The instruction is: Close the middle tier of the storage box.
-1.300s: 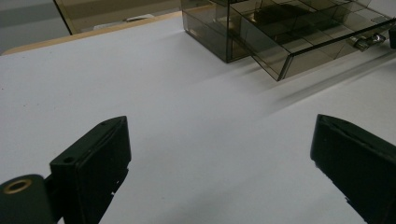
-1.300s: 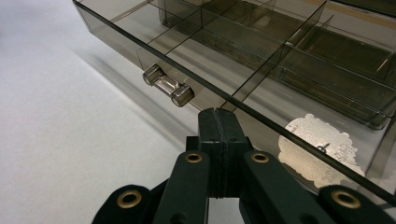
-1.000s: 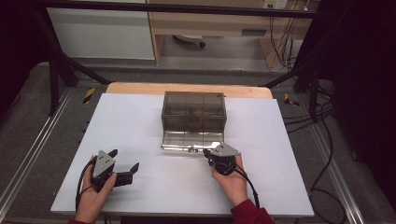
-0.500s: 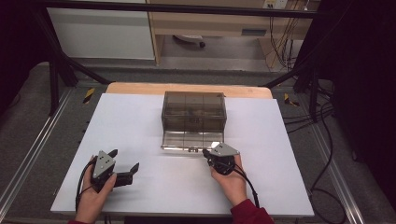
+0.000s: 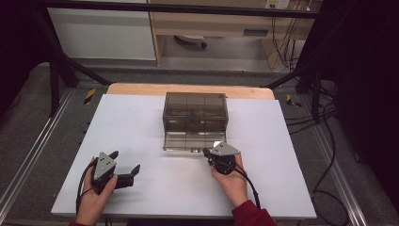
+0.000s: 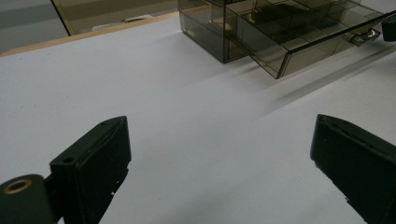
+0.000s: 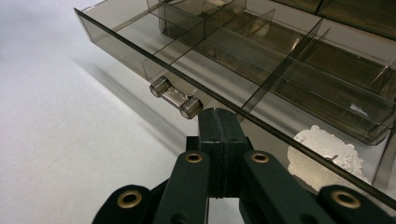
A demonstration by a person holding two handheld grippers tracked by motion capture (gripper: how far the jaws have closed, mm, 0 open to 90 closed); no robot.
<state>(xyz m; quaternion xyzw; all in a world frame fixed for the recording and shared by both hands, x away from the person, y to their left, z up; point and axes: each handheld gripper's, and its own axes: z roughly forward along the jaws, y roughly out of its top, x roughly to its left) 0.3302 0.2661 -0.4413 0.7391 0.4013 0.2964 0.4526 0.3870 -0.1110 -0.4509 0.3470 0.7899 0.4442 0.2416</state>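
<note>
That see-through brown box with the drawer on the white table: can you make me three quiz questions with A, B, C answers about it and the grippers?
1. Where is the smoky brown clear plastic drawer box?
A. middle of the white table
B. on the floor
C. in a hand

2. How many drawers are pulled out?
A. none
B. one
C. three

3. How are the right hand-held gripper jaws?
A. wide open
B. shut
C. around a cup

Answers: 1 A, the high view shows it mid-table. 2 B, only the bottom drawer sticks out. 3 B, the right gripper view shows the jaws pressed together beside the silver handle.
</note>
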